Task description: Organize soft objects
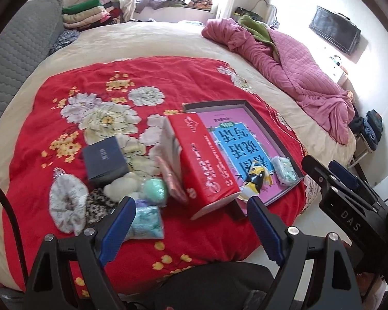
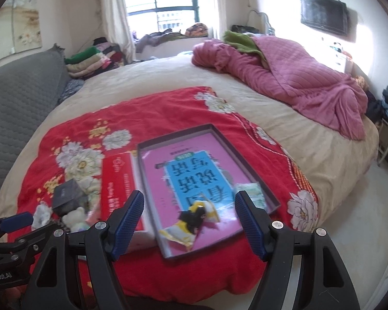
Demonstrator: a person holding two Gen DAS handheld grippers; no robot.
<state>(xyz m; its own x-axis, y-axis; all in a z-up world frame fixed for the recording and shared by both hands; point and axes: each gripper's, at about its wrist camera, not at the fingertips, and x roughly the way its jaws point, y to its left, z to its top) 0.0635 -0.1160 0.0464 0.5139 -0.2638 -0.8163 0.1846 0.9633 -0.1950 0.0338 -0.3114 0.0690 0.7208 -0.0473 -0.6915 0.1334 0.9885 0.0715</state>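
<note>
A shallow dark tray [image 1: 248, 104] with a pink and blue print lies on the red floral blanket [image 1: 147, 77]. In it rest a yellow-and-black soft toy [image 1: 256, 178] and a pale green packet [image 1: 284, 170]. Left of the tray sit a red tissue pack [image 1: 207, 162], a green ball [image 1: 156, 190], a cream plush [image 1: 121, 186], a white fuzzy piece [image 1: 67, 204] and a teal packet [image 1: 147, 222]. My left gripper [image 1: 191, 206] hangs open above the pile, holding nothing. My right gripper [image 2: 190, 199] is open over the toy [image 2: 194, 219] in the tray [image 2: 219, 131], also holding nothing.
A dark blue box [image 1: 104, 160] stands among the soft things. A crumpled pink quilt [image 1: 297, 62] lies at the bed's far right. Folded clothes [image 1: 88, 13] are stacked by the grey headboard [image 1: 20, 51]. The bed's edge and pale floor [image 2: 362, 206] are to the right.
</note>
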